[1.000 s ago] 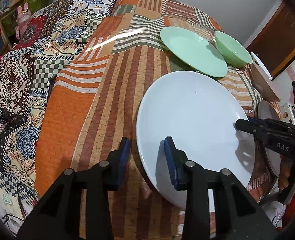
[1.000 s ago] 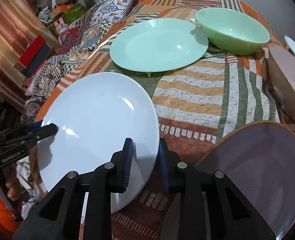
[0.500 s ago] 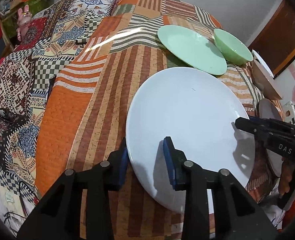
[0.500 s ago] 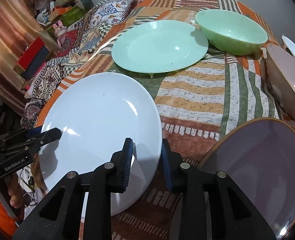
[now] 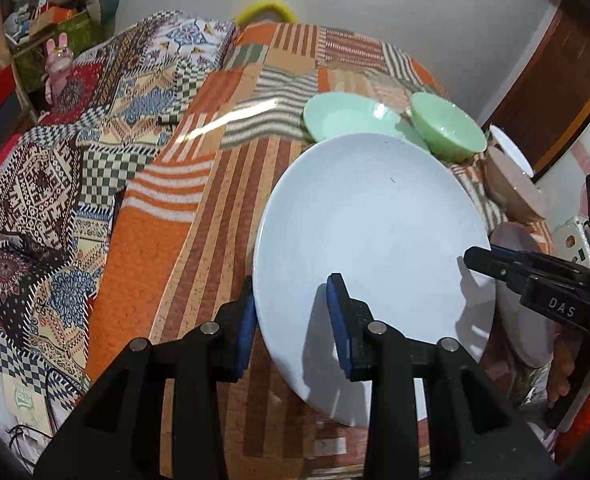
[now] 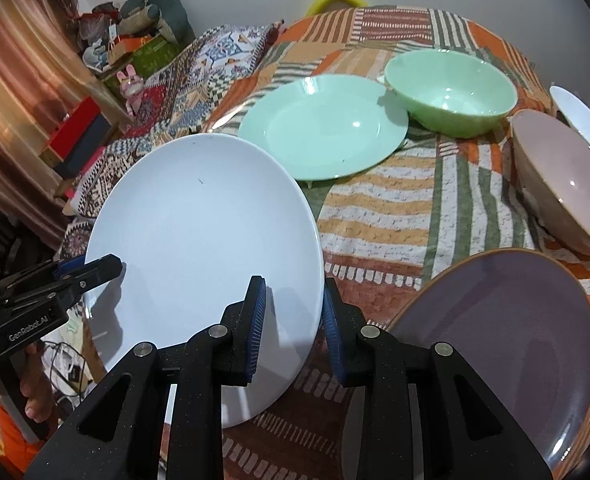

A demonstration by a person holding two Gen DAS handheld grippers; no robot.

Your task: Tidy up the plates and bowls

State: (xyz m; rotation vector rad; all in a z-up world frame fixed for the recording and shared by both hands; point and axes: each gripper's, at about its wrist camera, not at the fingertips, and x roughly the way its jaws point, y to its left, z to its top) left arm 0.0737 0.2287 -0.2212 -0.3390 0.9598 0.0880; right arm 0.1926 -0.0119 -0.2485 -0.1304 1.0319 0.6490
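Note:
A large white plate (image 5: 375, 232) (image 6: 203, 224) hangs tilted above the patchwork cloth, held at two opposite rims. My left gripper (image 5: 291, 292) is shut on its near-left rim, one blue pad on top and one underneath. On the opposite rim my right gripper (image 6: 293, 292) is shut the same way. Each gripper shows in the other's view: the right gripper (image 5: 479, 258) at the plate's right edge, the left gripper (image 6: 111, 266) at its left edge. A green plate (image 6: 323, 132) and a green bowl (image 6: 451, 88) lie further back.
A purple plate (image 6: 495, 328) lies close to the right of my right gripper. A pink bowl (image 6: 563, 176) and a small white bowl (image 6: 583, 120) sit tilted at the right edge. Boxes and toys (image 6: 135, 52) crowd the far left beside the quilt (image 5: 75, 168).
Both grippers have risen with the white plate between them. The plate has come up off the cloth and now overlaps the green plate's near edge in the left wrist view.

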